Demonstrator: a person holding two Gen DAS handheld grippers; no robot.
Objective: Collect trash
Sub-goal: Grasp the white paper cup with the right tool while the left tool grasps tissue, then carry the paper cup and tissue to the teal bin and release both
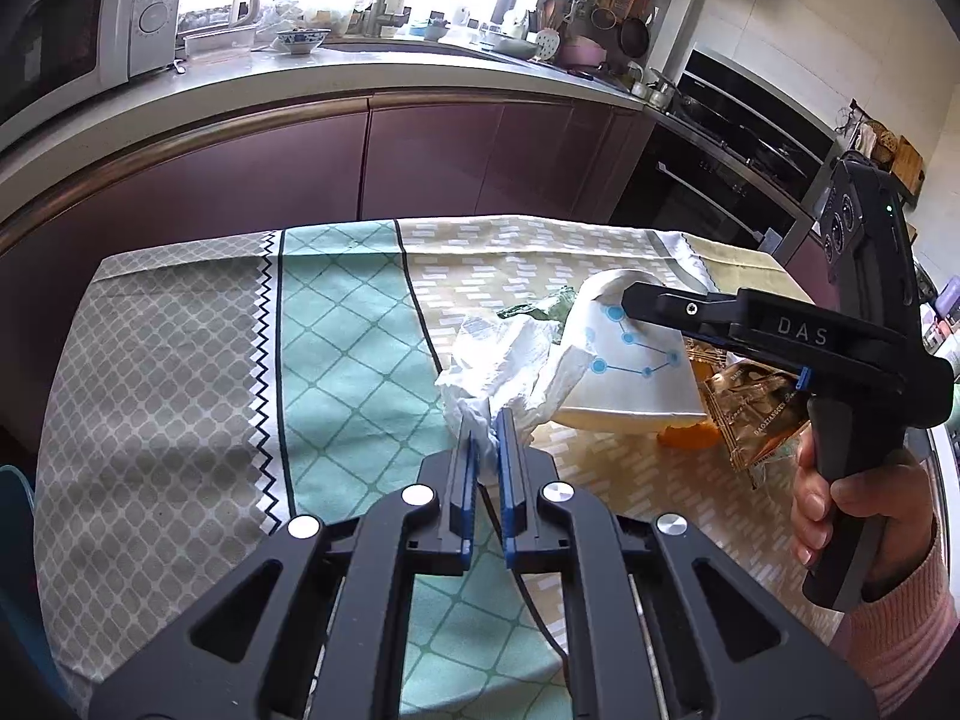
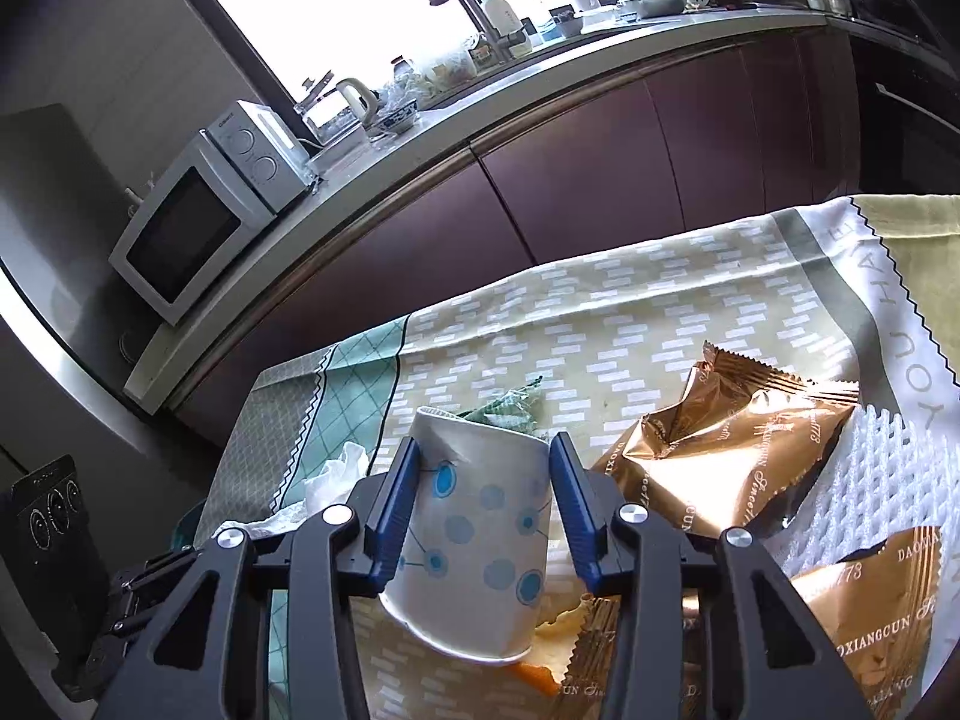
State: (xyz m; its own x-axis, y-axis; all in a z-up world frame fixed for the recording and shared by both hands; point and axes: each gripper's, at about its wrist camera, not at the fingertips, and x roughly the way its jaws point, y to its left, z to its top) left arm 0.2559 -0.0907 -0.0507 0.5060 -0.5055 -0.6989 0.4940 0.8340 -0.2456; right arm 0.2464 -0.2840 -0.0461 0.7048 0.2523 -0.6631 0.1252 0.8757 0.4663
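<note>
The left gripper [image 1: 487, 441] is clamped on a corner of the crumpled white tissue [image 1: 504, 360]; its jaws are all but together, and only a thin fold is pinched at the tips, the rest lying ahead of them on the tablecloth [image 1: 180, 360]. If the tissue is lifted sharply, the fold could be torn or slipped free.

The right gripper [image 2: 483, 468] straddles the tipped paper cup [image 2: 480, 534], which lies between its jaws with the dented rim pointing away. The left pad is touching the wall, while a sliver of space appears beside the right pad, so a firm hold cannot be confirmed. The thin wall could be crushed further, or the cup squeezed out forwards. Orange peel [image 2: 534, 675] under the base and gold wrappers [image 2: 732, 456] just right of the jaws could be dragged along.
</note>
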